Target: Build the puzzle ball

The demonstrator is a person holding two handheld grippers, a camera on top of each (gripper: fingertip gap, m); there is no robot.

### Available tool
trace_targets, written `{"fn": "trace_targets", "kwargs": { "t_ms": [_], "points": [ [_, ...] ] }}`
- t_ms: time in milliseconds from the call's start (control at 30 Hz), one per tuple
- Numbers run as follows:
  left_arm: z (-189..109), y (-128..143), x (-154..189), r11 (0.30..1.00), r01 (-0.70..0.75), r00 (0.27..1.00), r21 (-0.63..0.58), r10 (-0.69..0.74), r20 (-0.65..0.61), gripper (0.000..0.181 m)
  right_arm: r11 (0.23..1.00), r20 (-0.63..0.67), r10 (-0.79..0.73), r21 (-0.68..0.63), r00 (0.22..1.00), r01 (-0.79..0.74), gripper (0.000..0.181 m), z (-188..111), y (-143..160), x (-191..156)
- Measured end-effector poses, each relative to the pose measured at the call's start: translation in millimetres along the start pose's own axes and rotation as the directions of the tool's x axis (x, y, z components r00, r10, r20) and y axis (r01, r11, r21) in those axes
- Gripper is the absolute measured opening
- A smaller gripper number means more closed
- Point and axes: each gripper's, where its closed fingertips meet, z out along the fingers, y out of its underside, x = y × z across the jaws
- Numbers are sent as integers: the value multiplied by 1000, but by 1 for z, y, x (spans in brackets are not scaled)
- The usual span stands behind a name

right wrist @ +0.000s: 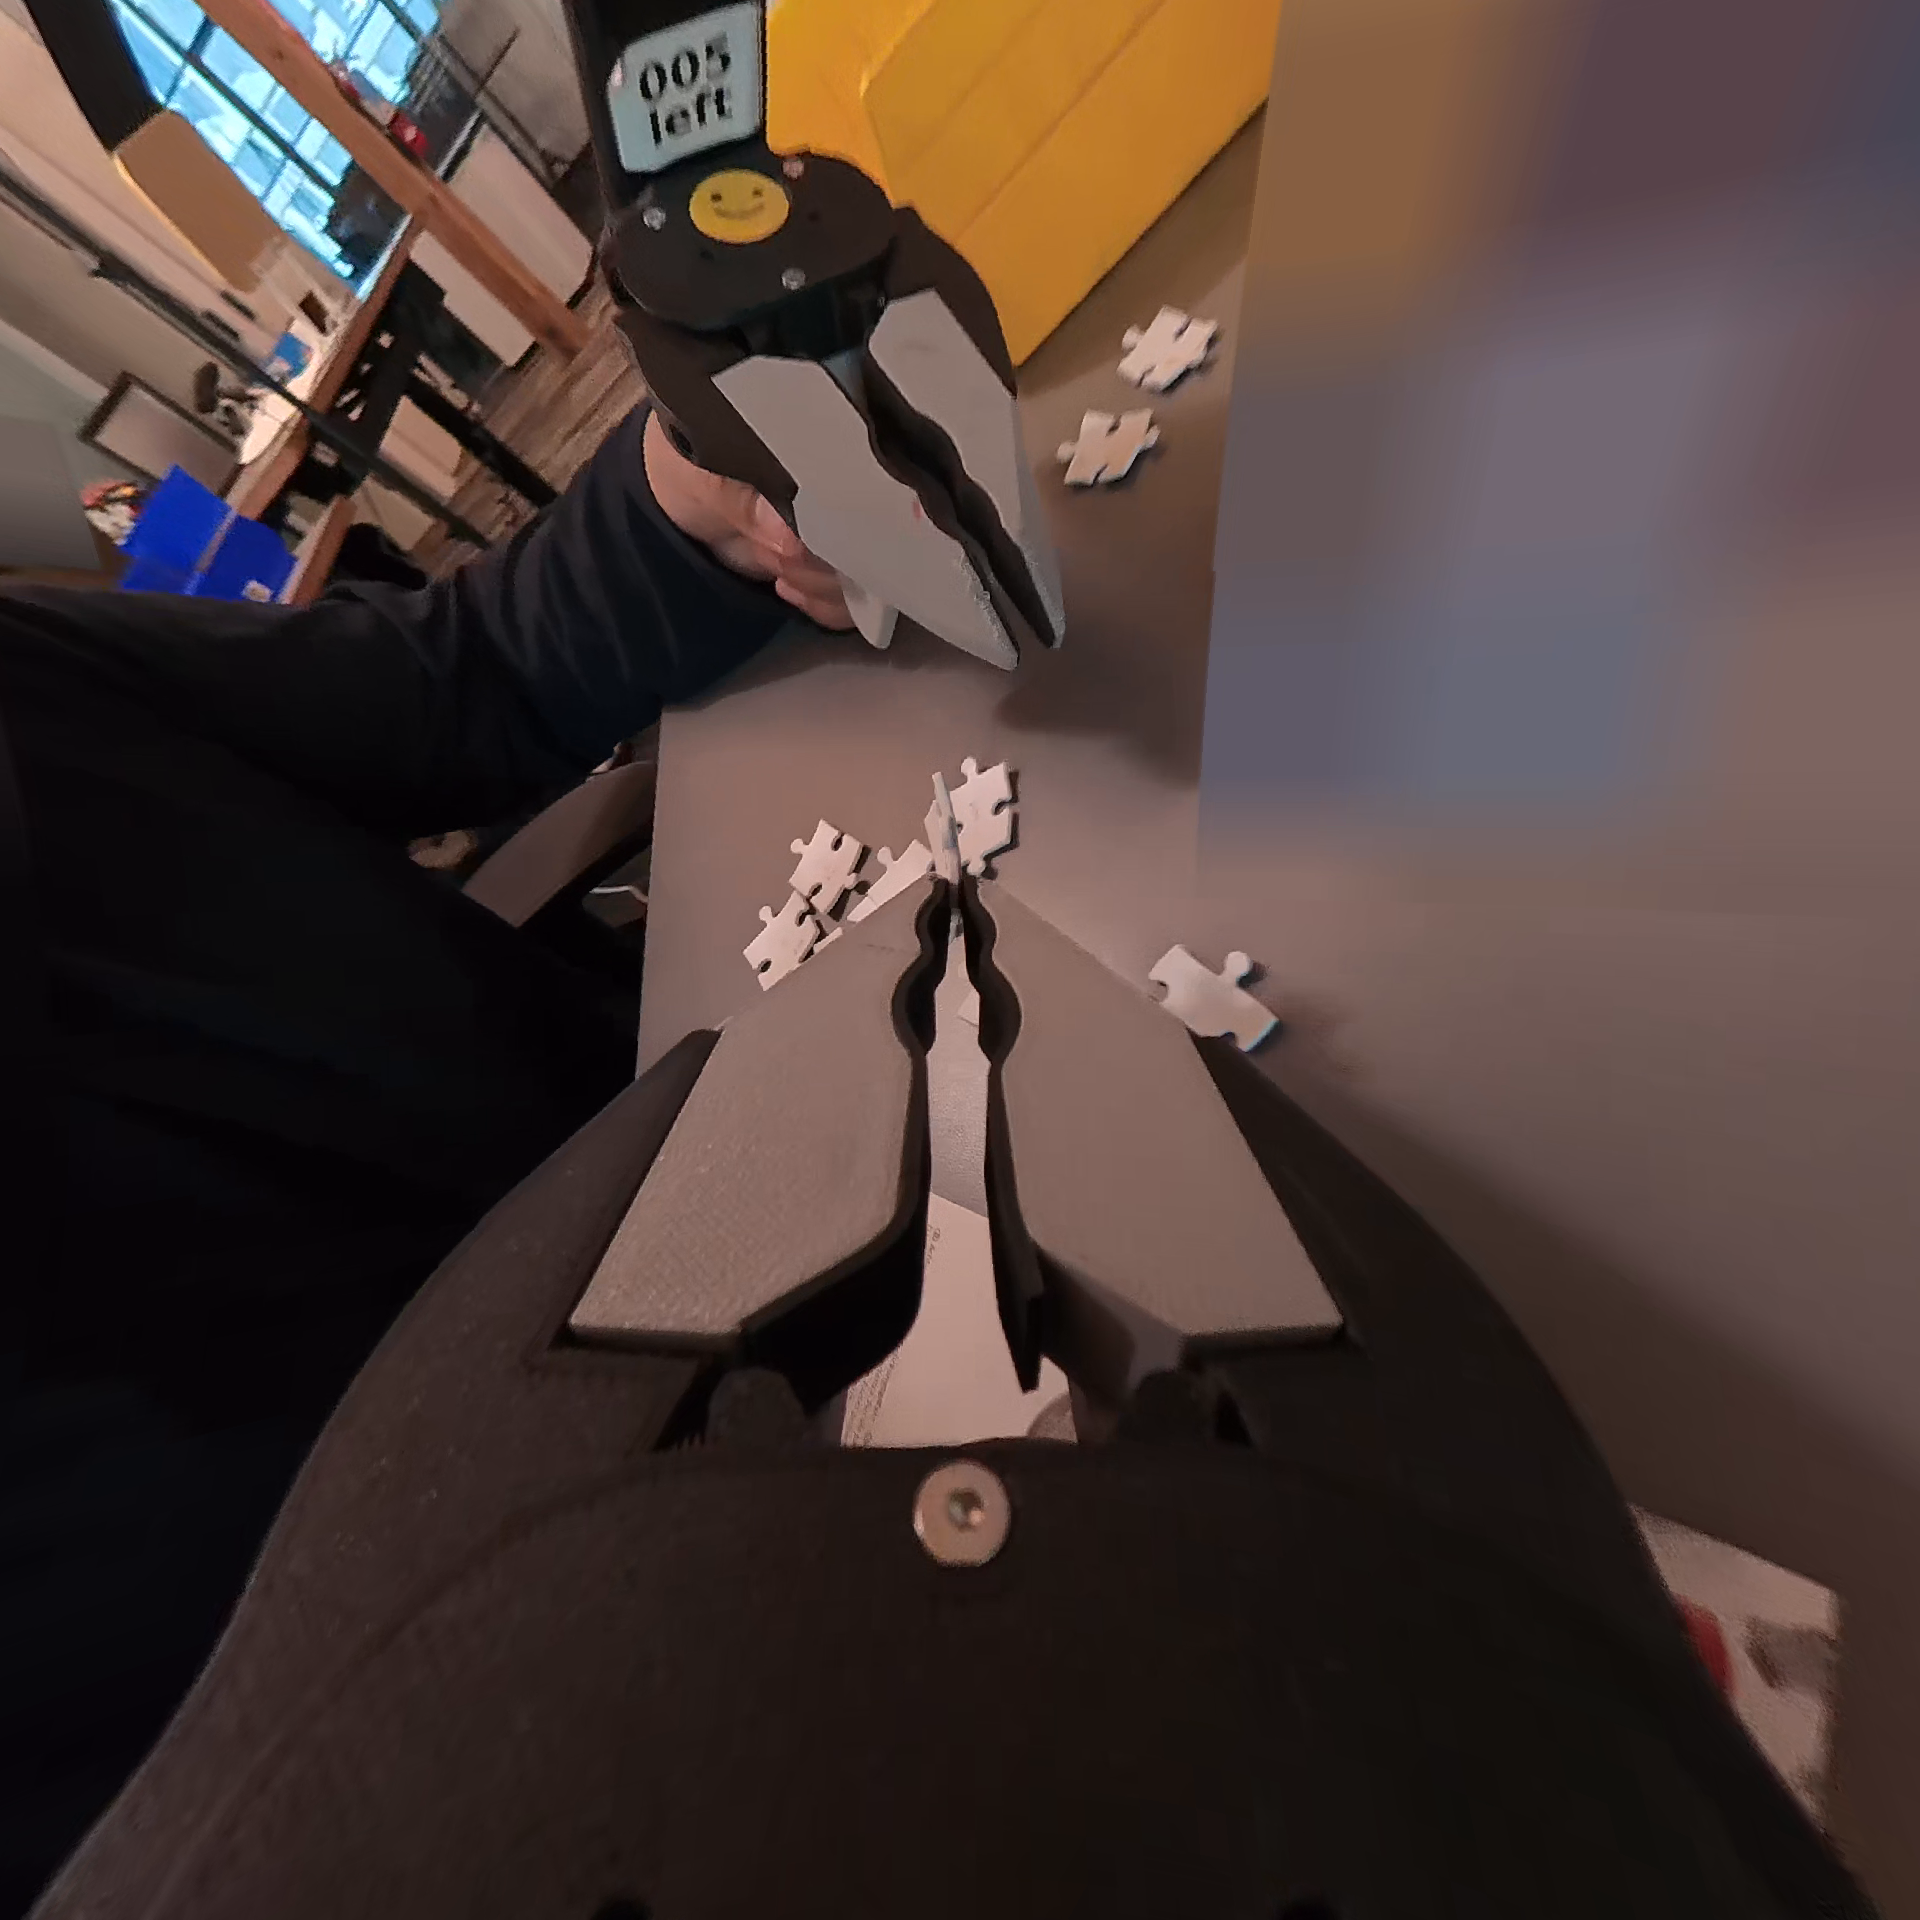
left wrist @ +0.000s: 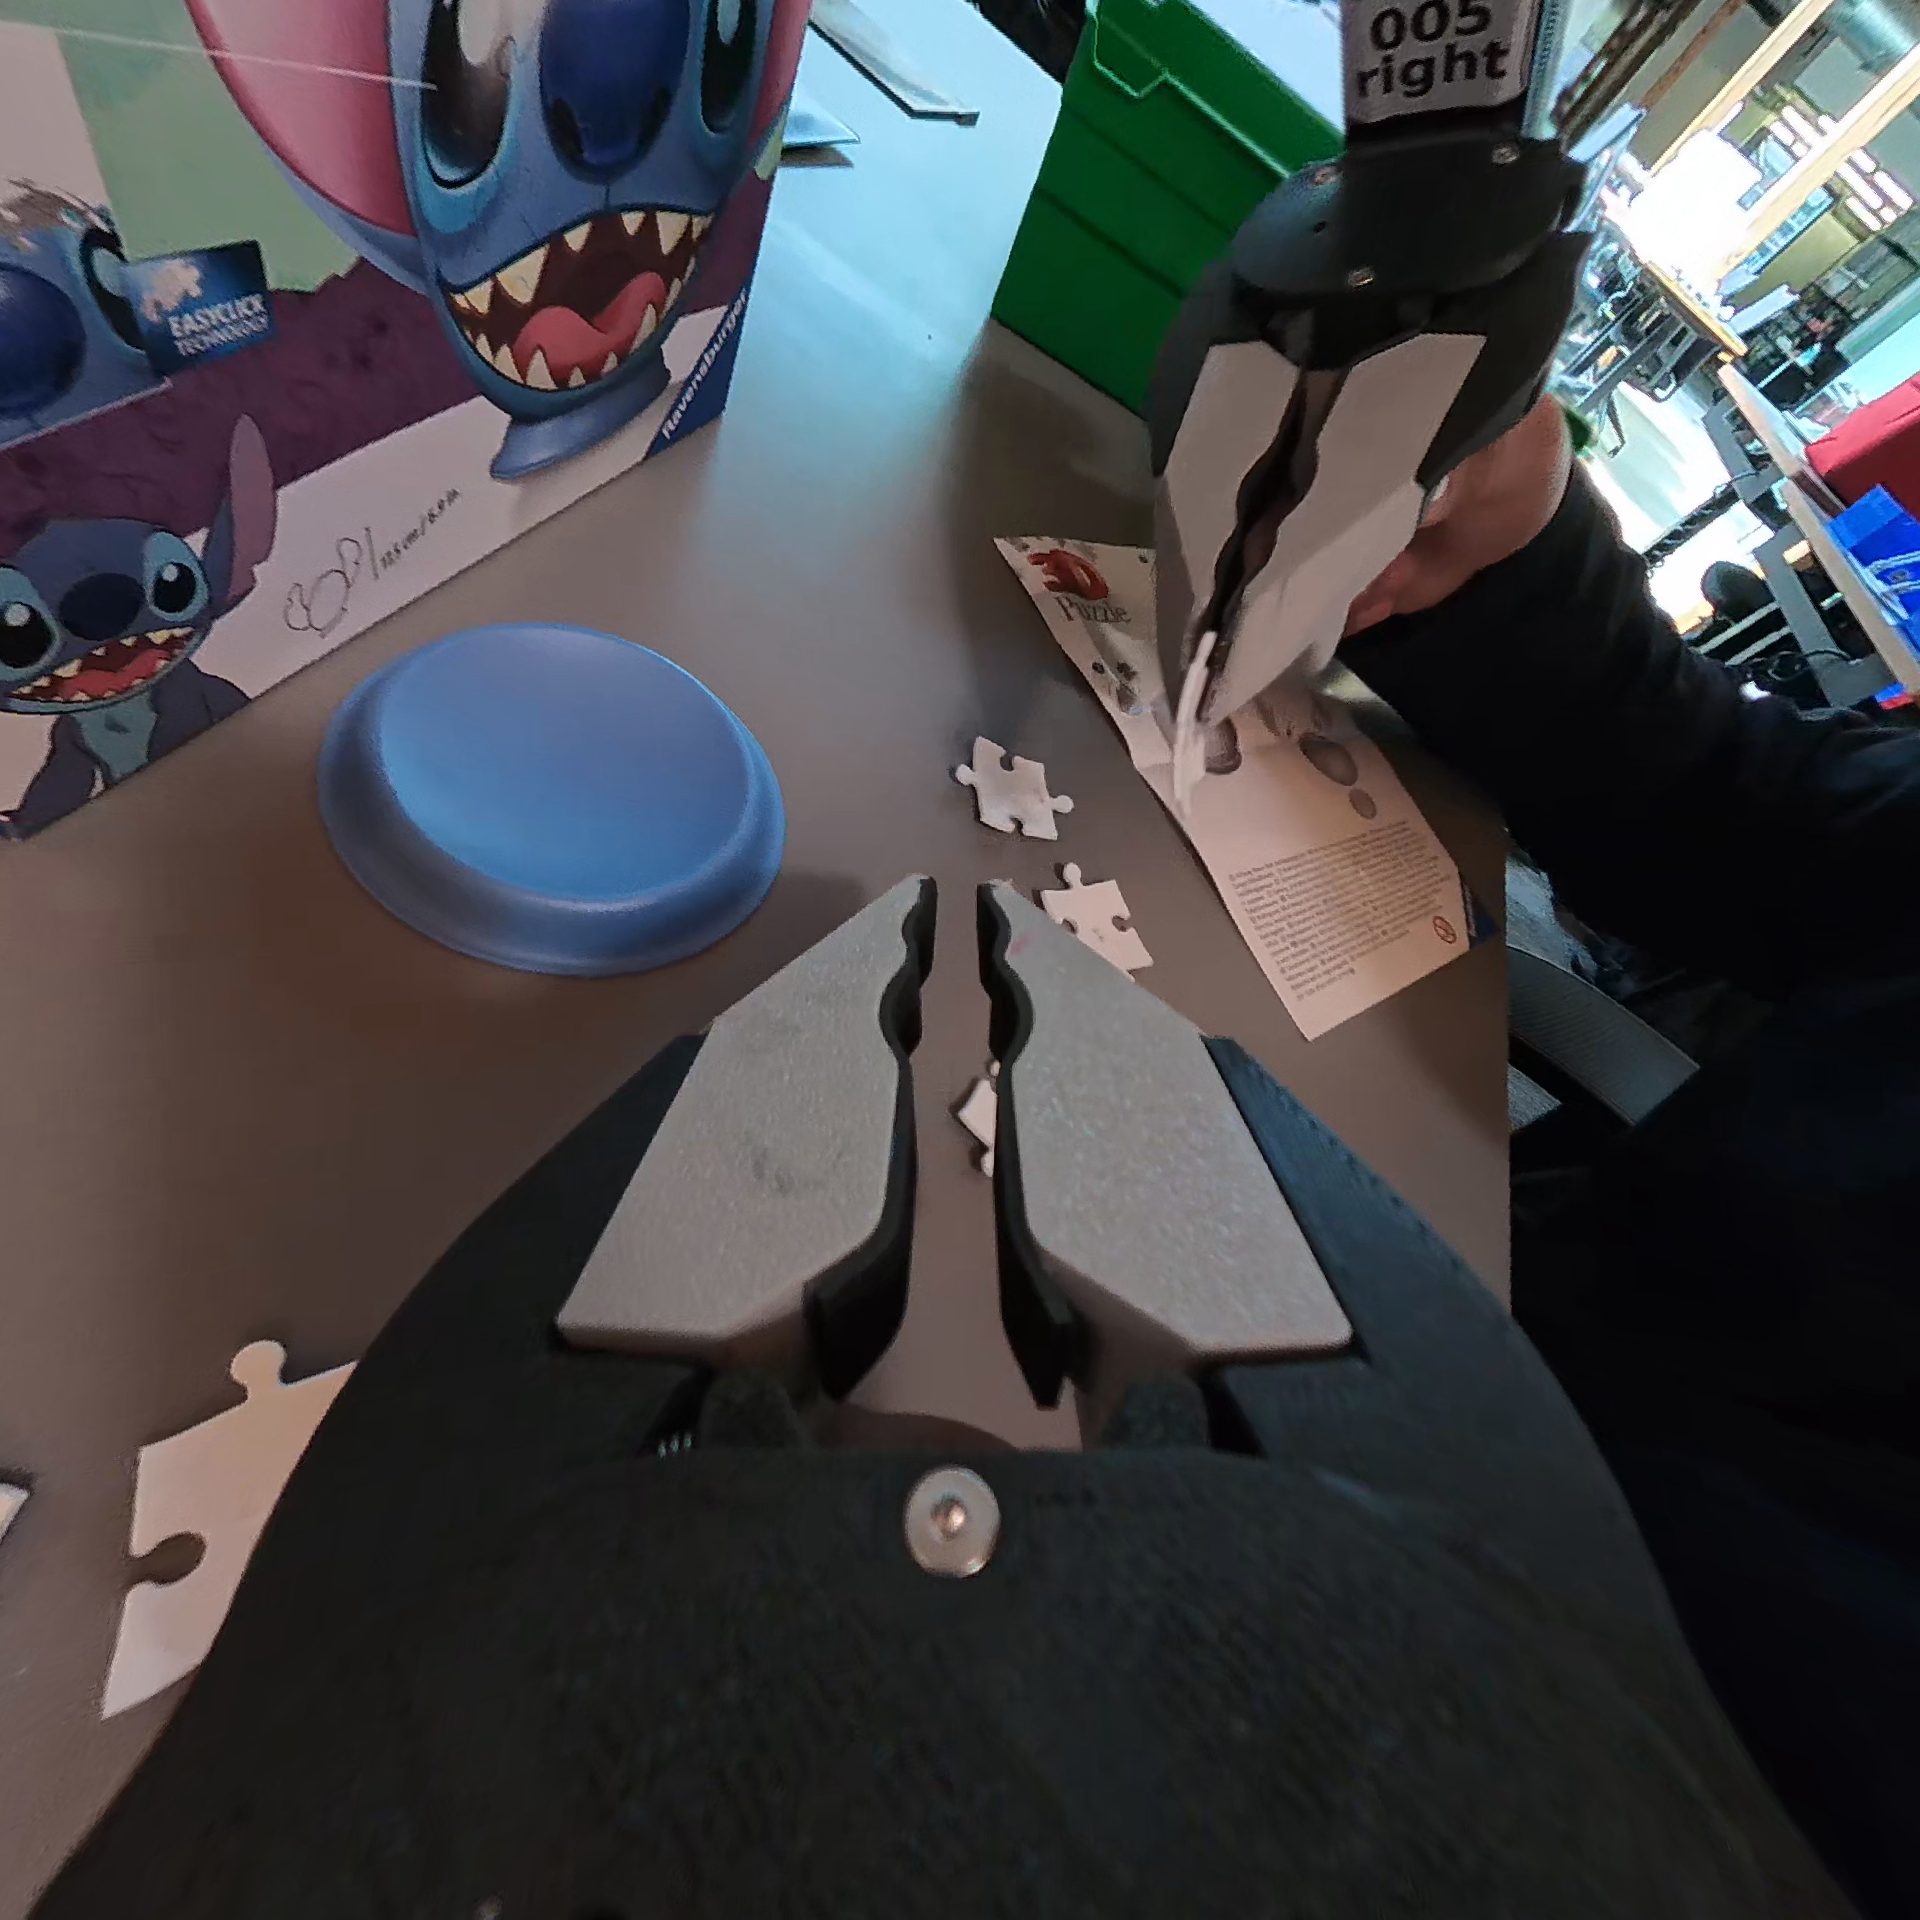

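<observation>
My right gripper point(right wrist: 951, 883) is shut on a white puzzle piece point(right wrist: 948, 826) that stands edge-on out of its tips. In the left wrist view it point(left wrist: 1195, 707) hangs tip-down over a printed leaflet point(left wrist: 1340, 873), with the piece point(left wrist: 1188, 727) just above the paper. My left gripper point(left wrist: 956, 896) is low over the grey table point(left wrist: 852, 582). Its jaws are almost together with nothing between them. Loose white pieces point(left wrist: 1013, 795) point(left wrist: 1101, 914) lie just ahead of it, and one point(left wrist: 977, 1112) lies under its right finger. A blue round stand point(left wrist: 551, 800) lies to the left.
The puzzle box point(left wrist: 364, 312) stands at the back left, with a green crate point(left wrist: 1143, 187) behind. A larger white piece point(left wrist: 208, 1507) lies near left. In the right wrist view there are a yellow crate point(right wrist: 1039, 156), more pieces point(right wrist: 1107, 447) point(right wrist: 1210, 992) and the left gripper point(right wrist: 1029, 639). The table edge runs along the person's side. My right fingertips sit around 7 cm from my left ones.
</observation>
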Motion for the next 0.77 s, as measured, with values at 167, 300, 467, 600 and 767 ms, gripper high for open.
{"fn": "trace_targets", "kwargs": {
  "t_ms": [167,300,467,600,767],
  "points": [
    [-4,-6,-4,999,5,1000,36,-6,24,5,999,-45,-39,30,998,41,0,-19,-9,-1],
    [-4,-6,-10,999,20,999,43,-22,44,4,996,-71,-45,69,996,50,0,-34,-15,0],
    [-2,-3,-16,999,31,998,35,-33,59,5,995,-118,-58,71,991,66,0,-48,-16,6],
    [0,-1,-17,999,33,997,26,-34,65,5,994,-137,-85,61,987,94,0,-63,-15,3],
    [0,-1,-19,999,45,997,30,-47,69,4,991,-166,-78,96,983,95,0,-79,-17,8]
  ]
}}
